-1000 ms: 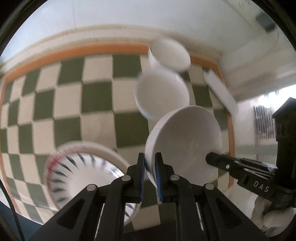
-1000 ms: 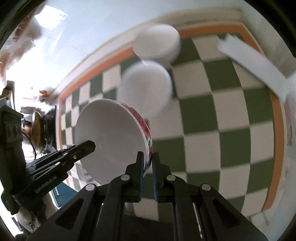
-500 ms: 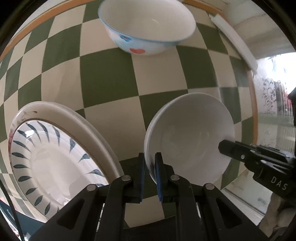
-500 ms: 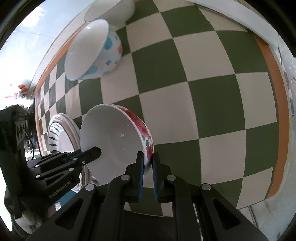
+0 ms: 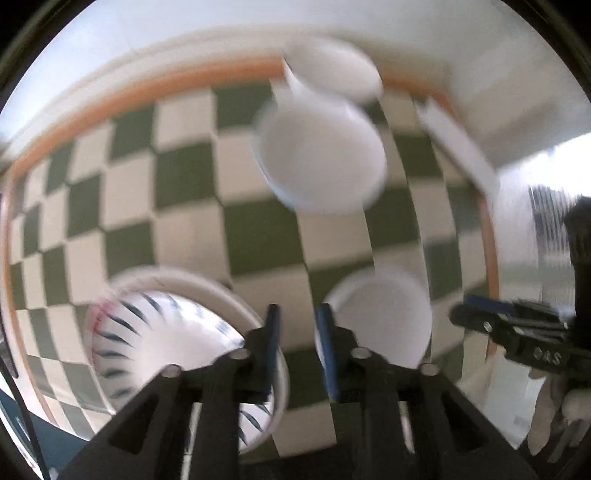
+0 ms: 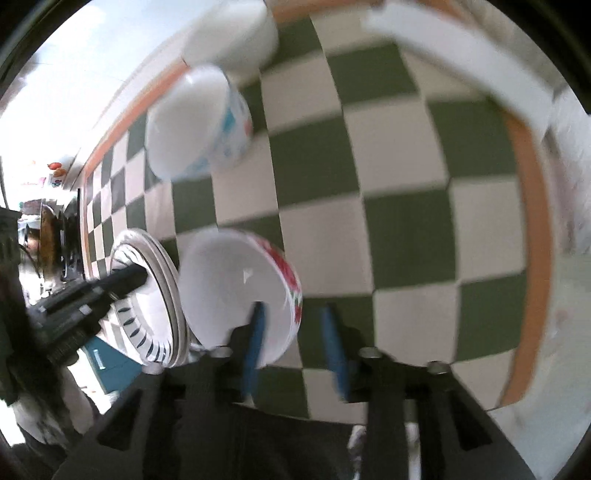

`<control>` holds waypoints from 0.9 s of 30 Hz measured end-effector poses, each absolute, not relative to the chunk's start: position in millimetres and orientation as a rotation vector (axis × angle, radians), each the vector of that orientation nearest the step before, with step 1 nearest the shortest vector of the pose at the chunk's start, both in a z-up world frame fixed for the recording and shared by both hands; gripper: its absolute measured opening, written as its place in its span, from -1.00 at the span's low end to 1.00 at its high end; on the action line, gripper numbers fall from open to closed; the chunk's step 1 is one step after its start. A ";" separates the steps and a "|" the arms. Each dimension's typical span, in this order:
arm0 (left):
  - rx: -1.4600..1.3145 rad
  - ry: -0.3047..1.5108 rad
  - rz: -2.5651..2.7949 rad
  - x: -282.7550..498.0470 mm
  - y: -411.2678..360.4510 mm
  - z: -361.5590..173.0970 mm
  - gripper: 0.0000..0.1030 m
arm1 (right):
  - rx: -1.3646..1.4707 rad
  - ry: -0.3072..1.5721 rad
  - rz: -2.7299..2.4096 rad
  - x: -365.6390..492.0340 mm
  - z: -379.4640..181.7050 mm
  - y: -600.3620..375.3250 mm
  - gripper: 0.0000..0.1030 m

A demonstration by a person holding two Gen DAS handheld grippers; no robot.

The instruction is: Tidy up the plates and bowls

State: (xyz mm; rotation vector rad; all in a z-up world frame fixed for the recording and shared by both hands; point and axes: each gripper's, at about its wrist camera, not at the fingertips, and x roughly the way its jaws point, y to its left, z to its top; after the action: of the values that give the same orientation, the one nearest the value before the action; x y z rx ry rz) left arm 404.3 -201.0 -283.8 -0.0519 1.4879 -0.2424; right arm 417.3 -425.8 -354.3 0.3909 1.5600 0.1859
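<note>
Bowls remain scattered: the flowered bowl [image 6: 240,291] sits on the checked cloth [image 6: 406,221] beside the plates [image 6: 147,314], unstacked. Both grippers, left [image 5: 299,343] and right [image 6: 295,339], have just been opening; the right's jaws straddle the bowl's rim without pressing. Only the right view shows its red flowers.

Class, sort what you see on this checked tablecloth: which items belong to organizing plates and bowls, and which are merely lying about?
Belongs to the job:
red-flowered bowl
blue-patterned bowl
plain white bowl
stacked plates with dark-blue dashes

Lying about:
white strip
checked tablecloth
</note>
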 end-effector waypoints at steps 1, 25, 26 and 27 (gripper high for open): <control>-0.074 1.465 -0.224 415.5 -195.2 -278.5 -0.41 | 0.397 1.528 0.196 424.8 -343.2 -427.3 -0.04; -0.206 1.611 -0.232 531.2 -183.4 -358.1 -0.81 | 0.390 1.546 0.163 573.1 -396.7 -378.3 -0.80; -0.197 1.609 -0.229 530.7 -184.7 -357.1 -0.81 | 0.393 1.542 0.159 573.5 -396.6 -378.2 -0.81; -0.182 1.606 -0.231 529.6 -186.5 -355.3 -0.81 | 0.395 1.542 0.155 573.3 -396.8 -377.7 -0.81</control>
State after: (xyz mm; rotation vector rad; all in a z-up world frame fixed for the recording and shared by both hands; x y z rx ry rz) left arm 529.6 -186.5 -355.3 -0.1822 1.6061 -0.2307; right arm 573.3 -377.7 -396.8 0.3951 1.5423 0.1549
